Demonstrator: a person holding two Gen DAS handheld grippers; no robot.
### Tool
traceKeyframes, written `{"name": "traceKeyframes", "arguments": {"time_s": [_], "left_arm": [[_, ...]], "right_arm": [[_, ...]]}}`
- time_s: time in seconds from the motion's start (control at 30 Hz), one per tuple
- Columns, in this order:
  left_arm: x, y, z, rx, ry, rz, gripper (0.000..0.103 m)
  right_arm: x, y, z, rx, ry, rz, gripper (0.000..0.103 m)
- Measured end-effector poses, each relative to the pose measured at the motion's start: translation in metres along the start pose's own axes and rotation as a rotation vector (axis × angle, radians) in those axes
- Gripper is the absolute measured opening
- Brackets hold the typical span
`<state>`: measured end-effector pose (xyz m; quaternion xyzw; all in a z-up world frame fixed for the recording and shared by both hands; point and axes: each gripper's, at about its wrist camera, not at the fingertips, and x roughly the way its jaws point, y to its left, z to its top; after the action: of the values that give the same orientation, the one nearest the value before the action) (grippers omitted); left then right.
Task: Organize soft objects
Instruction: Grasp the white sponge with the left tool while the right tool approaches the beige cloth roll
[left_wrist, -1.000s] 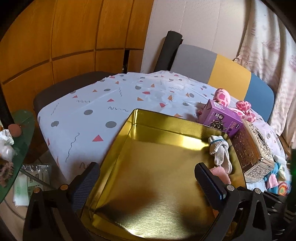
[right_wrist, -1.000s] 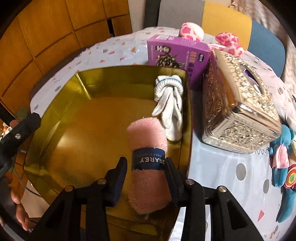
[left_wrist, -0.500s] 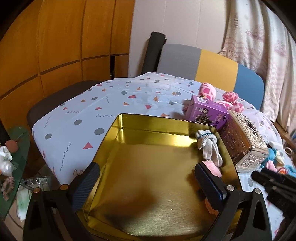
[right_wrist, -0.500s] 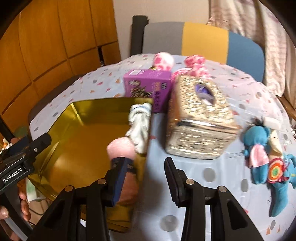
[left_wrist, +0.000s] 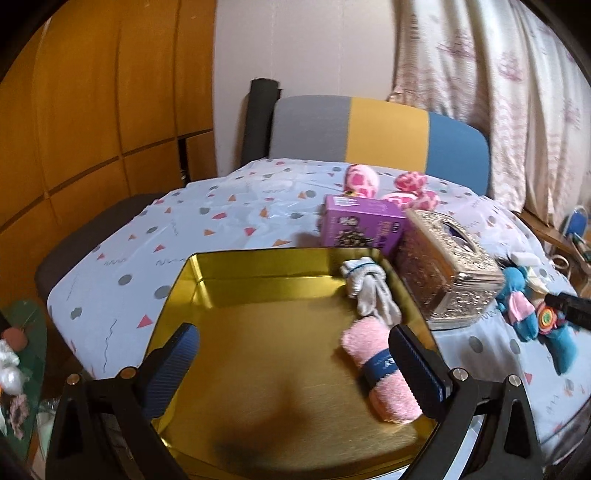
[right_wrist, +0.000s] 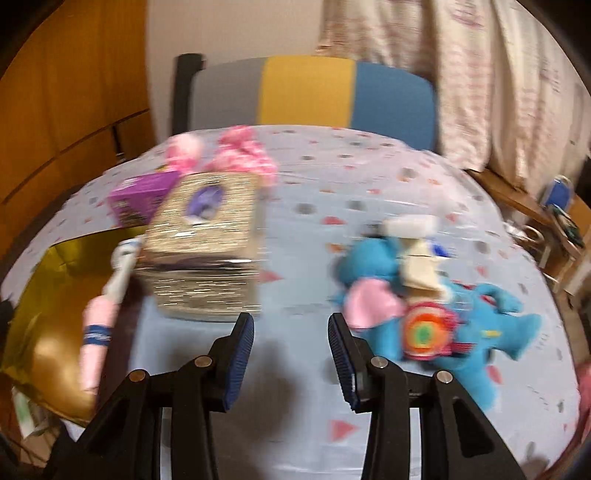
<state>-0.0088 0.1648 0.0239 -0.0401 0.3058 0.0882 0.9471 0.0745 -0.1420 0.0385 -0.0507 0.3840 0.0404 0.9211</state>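
Observation:
A gold tray (left_wrist: 258, 266) sits at the near edge of the table. In it lie a rolled pink towel with a blue band (left_wrist: 380, 373) and a knotted white sock bundle (left_wrist: 369, 291), both along the right wall. My left gripper (left_wrist: 291, 373) is open and empty over the tray. My right gripper (right_wrist: 291, 354) is open and empty above the tablecloth, between the silver tissue box (right_wrist: 207, 254) and a blue plush toy (right_wrist: 436, 317). The towel (right_wrist: 96, 332) shows at the left of the blurred right wrist view.
A purple box (left_wrist: 362, 225) and the silver tissue box (left_wrist: 447, 273) stand right of the tray. Pink spotted plush toys (left_wrist: 388, 184) lie behind them. The blue plush (left_wrist: 535, 317) lies at the right. A striped chair back (left_wrist: 380, 136) stands behind the table.
My right gripper let go of the pink towel in the tray, opened, and swung right toward the blue plush. The left gripper lifted back a little.

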Motion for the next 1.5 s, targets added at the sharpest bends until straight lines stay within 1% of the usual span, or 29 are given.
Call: {"name": "traceKeyframes", "arguments": {"time_s": [0.07,0.1,0.13,0.17,0.2,0.27,0.3,0.33,0.37,0.4,0.43,0.47,0.5,0.57,0.67,0.77,0.8,0.87,0.97,1.03,1.1,1.17,1.3,1.33,1.4,1.5], "left_arm": [[-0.001,-0.008,0.003,0.024,0.006,-0.031,0.103],[-0.002,-0.014,0.004,0.042,0.008,-0.063,0.103],[-0.003,-0.017,0.005,0.056,0.011,-0.085,0.103],[-0.003,-0.023,0.005,0.076,0.019,-0.125,0.103],[-0.005,-0.030,0.005,0.094,0.018,-0.165,0.103],[-0.007,-0.044,0.005,0.126,0.006,-0.198,0.103],[-0.007,-0.051,0.005,0.145,0.011,-0.215,0.103],[-0.007,-0.060,0.005,0.161,0.017,-0.233,0.103],[-0.007,-0.068,0.006,0.170,0.019,-0.249,0.103],[-0.006,-0.078,0.007,0.181,0.024,-0.276,0.103],[-0.005,-0.086,0.007,0.186,0.033,-0.297,0.103],[-0.003,-0.098,0.008,0.189,0.053,-0.324,0.103],[-0.001,-0.105,0.009,0.192,0.069,-0.337,0.103],[0.006,-0.124,0.009,0.202,0.121,-0.381,0.103],[0.012,-0.157,0.010,0.226,0.156,-0.433,0.103],[0.017,-0.183,0.011,0.253,0.191,-0.456,0.102],[0.021,-0.191,0.013,0.258,0.208,-0.471,0.102],[0.025,-0.206,0.022,0.268,0.216,-0.482,0.102],[0.031,-0.231,0.040,0.303,0.200,-0.486,0.102],[0.039,-0.250,0.057,0.307,0.198,-0.509,0.102],[0.047,-0.266,0.070,0.306,0.212,-0.540,0.102],[0.061,-0.290,0.084,0.311,0.231,-0.571,0.102],[0.091,-0.334,0.103,0.322,0.275,-0.594,0.103],[0.098,-0.343,0.106,0.324,0.284,-0.592,0.103],[0.113,-0.363,0.111,0.340,0.303,-0.597,0.103],[0.135,-0.388,0.116,0.371,0.325,-0.606,0.103]], "right_arm": [[-0.001,-0.028,0.001,0.037,-0.009,-0.054,0.042],[-0.001,-0.038,0.002,0.054,-0.016,-0.077,0.042],[-0.001,-0.056,0.003,0.083,-0.026,-0.119,0.042],[-0.001,-0.070,0.004,0.112,-0.035,-0.157,0.042],[-0.001,-0.088,0.003,0.155,-0.045,-0.199,0.042],[-0.002,-0.130,-0.004,0.268,-0.067,-0.286,0.043],[-0.001,-0.142,-0.006,0.307,-0.071,-0.309,0.043],[-0.002,-0.158,-0.013,0.372,-0.074,-0.330,0.044],[-0.002,-0.177,-0.020,0.469,-0.057,-0.331,0.044],[-0.002,-0.190,-0.024,0.546,-0.057,-0.310,0.044],[-0.003,-0.198,-0.028,0.598,-0.062,-0.294,0.045],[-0.003,-0.204,-0.031,0.634,-0.063,-0.287,0.045],[-0.003,-0.210,-0.034,0.661,-0.059,-0.280,0.045],[-0.003,-0.216,-0.036,0.689,-0.054,-0.253,0.045],[-0.003,-0.217,-0.037,0.696,-0.049,-0.232,0.045],[-0.005,-0.214,-0.040,0.712,-0.057,-0.216,0.045],[-0.004,-0.215,-0.039,0.717,-0.059,-0.213,0.045],[-0.004,-0.217,-0.041,0.736,-0.059,-0.203,0.045],[-0.004,-0.221,-0.042,0.759,-0.060,-0.185,0.045],[-0.005,-0.221,-0.042,0.761,-0.066,-0.174,0.045],[-0.005,-0.221,-0.041,0.760,-0.070,-0.162,0.045],[-0.005,-0.221,-0.040,0.760,-0.074,-0.148,0.045],[-0.006,-0.220,-0.040,0.761,-0.081,-0.124,0.045],[-0.005,-0.220,-0.040,0.761,-0.081,-0.116,0.046],[-0.004,-0.220,-0.039,0.761,-0.078,-0.105,0.054],[-0.001,-0.220,-0.039,0.765,-0.072,-0.075,0.058]]}}
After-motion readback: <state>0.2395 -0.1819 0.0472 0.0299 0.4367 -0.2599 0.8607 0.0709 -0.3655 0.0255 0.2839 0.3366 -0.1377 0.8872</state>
